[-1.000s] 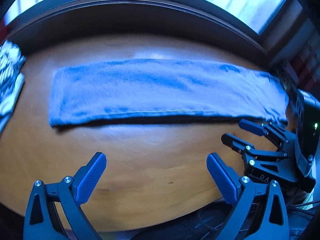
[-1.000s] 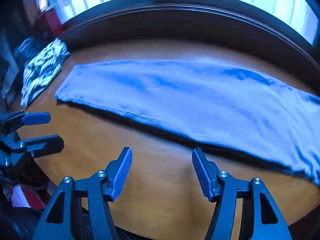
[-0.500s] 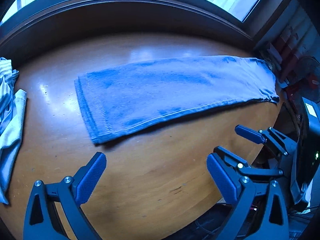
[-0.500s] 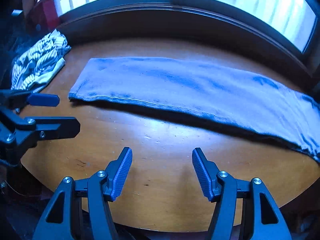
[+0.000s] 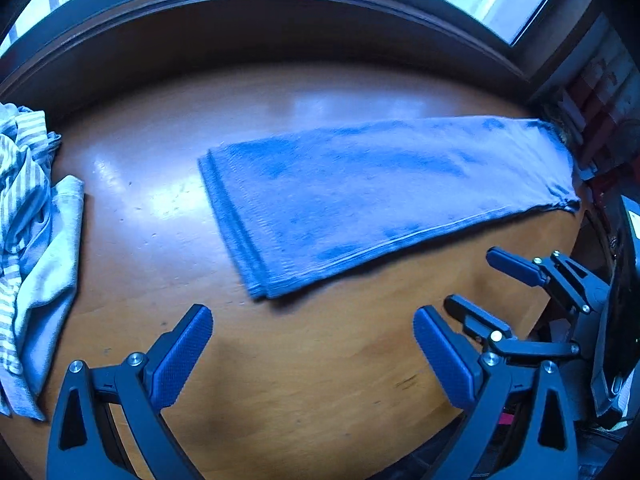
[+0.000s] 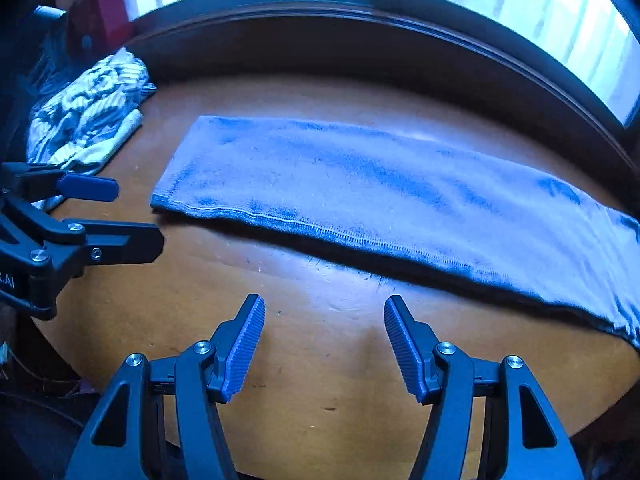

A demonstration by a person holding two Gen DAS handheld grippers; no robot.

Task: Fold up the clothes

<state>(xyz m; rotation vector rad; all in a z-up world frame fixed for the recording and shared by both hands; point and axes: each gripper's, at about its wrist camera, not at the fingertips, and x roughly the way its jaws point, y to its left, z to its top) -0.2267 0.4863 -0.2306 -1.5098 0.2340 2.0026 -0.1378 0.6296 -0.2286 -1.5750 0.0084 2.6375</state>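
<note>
Inspecting the worktop finds a blue garment, already folded into one long narrow strip, lying flat on the round wooden table. It sits ahead of both grippers, apart from each, with bare wood between the fingertips and its near edge.

Left gripper: jaws standing wide, nothing between them, pointing steeply down at the table. The strip's stitched short end lies just ahead of it and slightly to its right, the nearest corner close to the fingertips but not touching.

Right gripper: jaws parted, likewise empty. The strip's long seamed edge runs across its front, from ahead on its left out to the far right, where the cloth reaches the table's rim.

A striped bundle of cloth lies crumpled well off to the left gripper's left, untouched.

Judgement: the lengthwise folding appears complete, and the step in hand is the approach for a crosswise fold to shorten the strip. The next move would call for each gripper to come down onto a corner of one short end, close on all stacked layers together, and carry that end over the strip.

Risk noted: the layered end may separate if only the top ply is pinched. The far end overhanging the rim could slide off.
</note>
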